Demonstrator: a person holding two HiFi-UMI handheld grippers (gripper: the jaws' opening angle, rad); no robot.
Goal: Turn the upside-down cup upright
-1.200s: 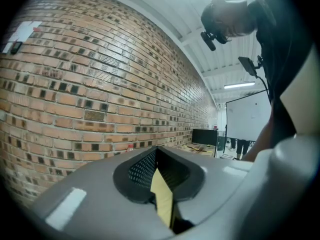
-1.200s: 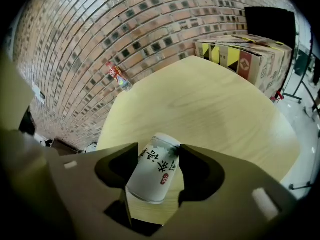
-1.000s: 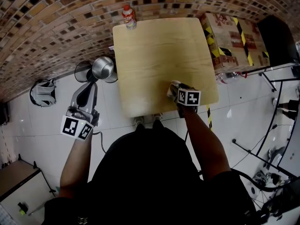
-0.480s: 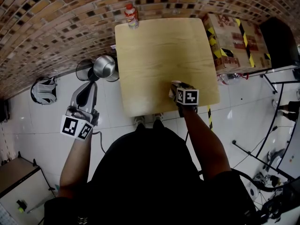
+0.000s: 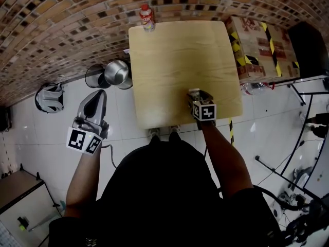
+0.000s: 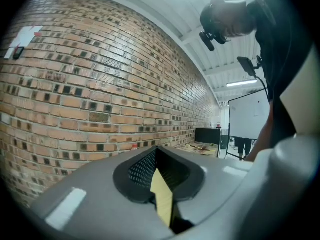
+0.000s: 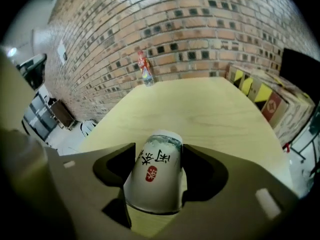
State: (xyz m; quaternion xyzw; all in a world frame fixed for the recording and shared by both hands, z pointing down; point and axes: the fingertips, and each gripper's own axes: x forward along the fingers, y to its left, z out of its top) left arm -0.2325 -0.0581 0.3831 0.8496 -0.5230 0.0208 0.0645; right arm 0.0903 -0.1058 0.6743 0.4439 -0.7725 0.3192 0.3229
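Right claw (image 7: pixel 159 151) has just been opening and stands wide, straddling the upside-down cup (image 7: pixel 154 179) on the bench (image 7: pixel 220 109) without gripping. Centre your jaws mid-wall, close lightly to avoid crushing, lift clear, then roll your wrist over.

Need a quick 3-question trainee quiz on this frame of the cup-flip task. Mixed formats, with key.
1. Multiple choice: what stands between the jaws of the right gripper? A) a glass jar B) a paper cup C) nothing
2. True or false: the paper cup already stands upright on the table.
3. Fill in: the ___ gripper hangs beside the table, over the floor.
Key: 1. B; the jaws have just been opening, with the paper cup between them. 2. False; its wide rim is down. 3. Left; the left gripper is off the table's edge.
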